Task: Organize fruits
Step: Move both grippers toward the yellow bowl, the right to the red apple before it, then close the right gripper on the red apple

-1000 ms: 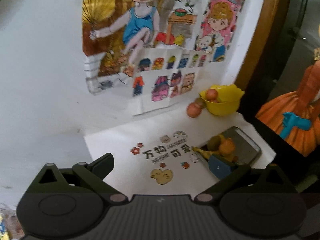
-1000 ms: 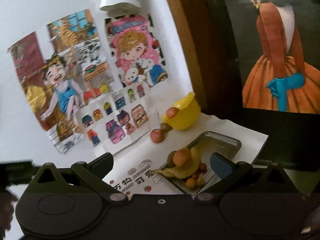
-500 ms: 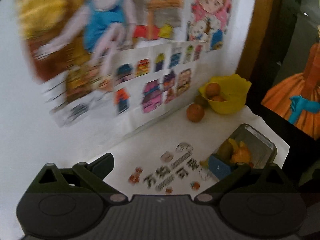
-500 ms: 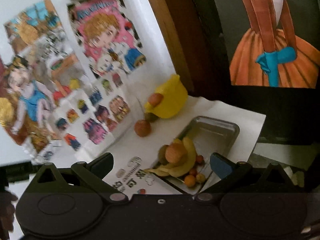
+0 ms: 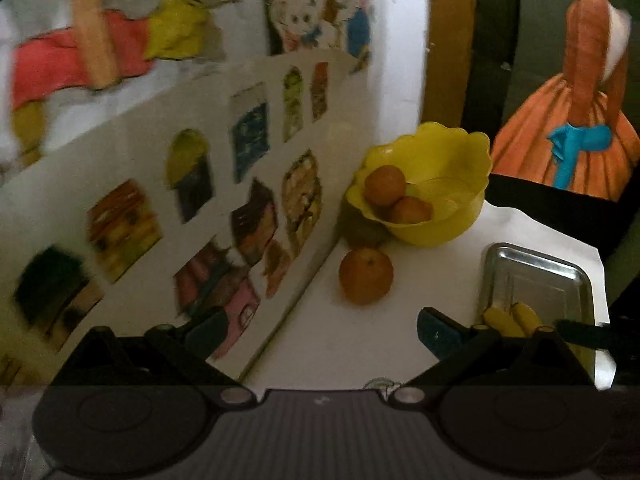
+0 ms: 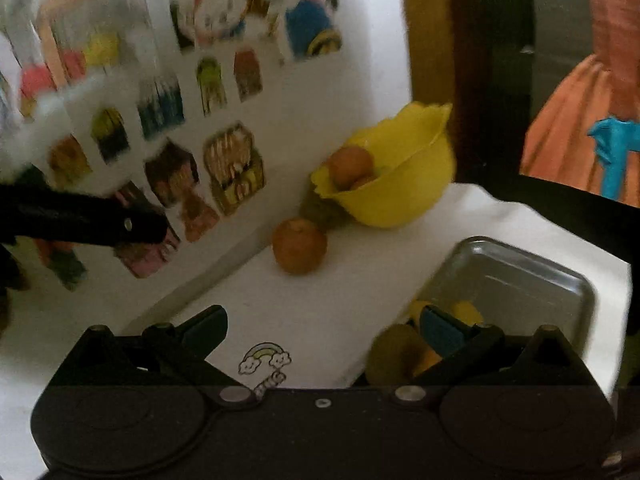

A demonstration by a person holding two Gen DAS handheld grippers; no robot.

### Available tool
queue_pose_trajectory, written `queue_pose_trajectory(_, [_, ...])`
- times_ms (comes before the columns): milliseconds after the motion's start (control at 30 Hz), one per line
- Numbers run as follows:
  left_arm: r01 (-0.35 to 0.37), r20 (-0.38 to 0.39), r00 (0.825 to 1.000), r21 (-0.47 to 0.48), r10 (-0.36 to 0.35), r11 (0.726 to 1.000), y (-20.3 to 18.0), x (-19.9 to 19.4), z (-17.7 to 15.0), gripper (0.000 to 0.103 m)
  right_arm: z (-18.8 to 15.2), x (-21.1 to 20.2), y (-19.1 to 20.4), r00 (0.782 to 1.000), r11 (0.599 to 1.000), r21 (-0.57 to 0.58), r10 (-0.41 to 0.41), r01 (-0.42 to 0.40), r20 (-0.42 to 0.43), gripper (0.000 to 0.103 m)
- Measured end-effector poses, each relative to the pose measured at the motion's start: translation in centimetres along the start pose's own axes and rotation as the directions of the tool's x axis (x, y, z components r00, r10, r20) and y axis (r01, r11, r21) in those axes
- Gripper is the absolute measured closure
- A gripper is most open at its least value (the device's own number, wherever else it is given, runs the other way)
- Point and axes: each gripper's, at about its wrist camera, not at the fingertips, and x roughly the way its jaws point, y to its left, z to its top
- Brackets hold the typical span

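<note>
Left wrist view gives me the cleaner count: one yellow bowl (image 5: pixel 448 196) right of centre with two oranges (image 5: pixel 385 185) inside it, one loose orange (image 5: pixel 366 276) on the white counter (image 5: pixel 340 340) just below and left of the bowl, and one dull greenish fruit (image 5: pixel 362 232) tucked between that orange and the bowl, in shadow. At lower right sits one metal tray (image 5: pixel 536 276); here I see only two yellow banana ends (image 5: pixel 516 320) at its near edge. My left gripper (image 5: pixel 320 328) is spread wide and empty, both fingertips low in the frame over bare counter.

Right wrist view is blurrier but adds things. A brownish-green round fruit, likely a kiwi (image 6: pixel 394 354), lies at the tray's near end by the yellow pieces, partly behind my right gripper (image 6: pixel 326 330), which is also wide apart and holding nothing. A rainbow sticker (image 6: pixel 266 356) shows on the counter at lower centre, and a dark bar, probably the other gripper, juts in at middle left. The same bowl (image 6: pixel 404 196), loose orange (image 6: pixel 300 246) and tray (image 6: pixel 516 280) appear; the bowl's fruit is smeared, so I cannot count it here.

Colourful cartoon posters (image 5: pixel 200 184) cover the wall on the left of both views.
</note>
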Motion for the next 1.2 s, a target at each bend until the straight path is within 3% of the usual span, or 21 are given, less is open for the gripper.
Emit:
queue_pose_trajectory(200, [0.032, 0.016, 0.999, 0.036, -0.033, 0.999, 1.0, 2.2, 1.3, 0.000, -0.3, 6.3, 1.7, 1.000, 0.998, -0.067, -0.001, 0.001, -0.002, 0.003])
queue_pose_trajectory(567, [0.041, 0.075, 0.996, 0.091, -0.048, 0.995, 0.6, 4.9, 2.8, 0.000, -0.1, 15.0, 3.1, 0.994, 0.997, 0.019, -0.073, 0.072, 0.078, 0.008])
queue_pose_trajectory(700, [0.035, 0.090, 0.995, 0.132, -0.047, 0.991, -0.5, 5.6, 3.4, 0.000, 0.5, 16.9, 3.7, 0.989, 0.996, -0.006, -0.086, 0.088, 0.122, 0.011])
queue_pose_trajectory(1033, [0.048, 0.084, 0.995, 0.158, -0.062, 0.986, -1.8, 6.4, 3.8, 0.000, 1.3, 19.8, 3.4, 0.986, 0.995, -0.016, -0.097, 0.100, 0.138, 0.020])
queue_pose_trajectory(1200, [0.041, 0.086, 0.995, 0.159, -0.055, 0.986, -2.0, 6.5, 3.8, 0.000, 1.4, 20.8, 3.8, 0.987, 0.995, -0.031, -0.095, 0.100, 0.131, 0.031])
